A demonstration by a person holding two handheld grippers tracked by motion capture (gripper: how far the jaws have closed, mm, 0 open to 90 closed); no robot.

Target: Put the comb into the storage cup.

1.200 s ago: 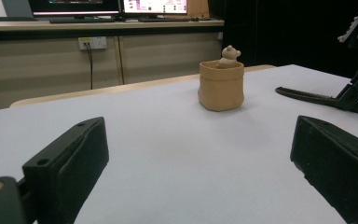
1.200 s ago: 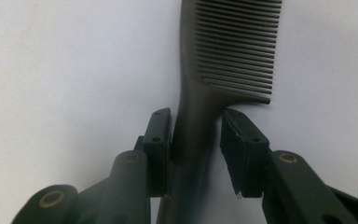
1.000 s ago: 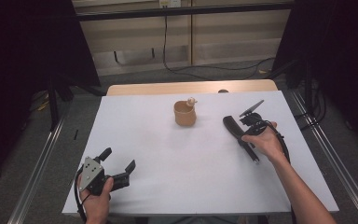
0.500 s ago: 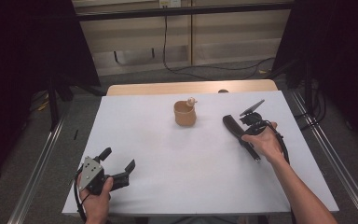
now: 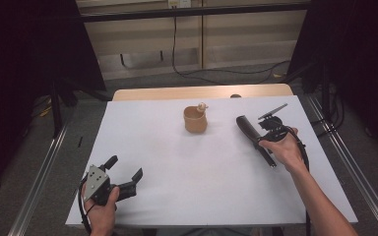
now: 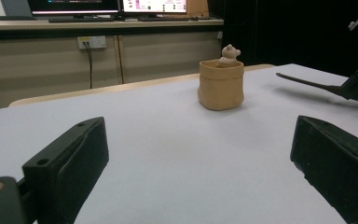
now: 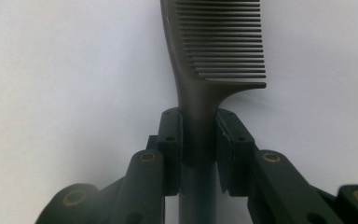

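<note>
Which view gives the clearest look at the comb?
The right gripper view: the comb is close up, teeth sharp, its handle clamped by the right gripper. The high view shows it small and dark on the table; the left gripper view catches a thin edge-on sliver.

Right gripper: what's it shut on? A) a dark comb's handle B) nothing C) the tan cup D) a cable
A: in the right gripper view, the right gripper has both pads pressed on the handle of the comb, just below its teeth.

Wide-apart tongs point(image 6: 200, 172) low over white table point(image 6: 177, 140), tan pot point(image 6: 221, 85) beyond
</note>
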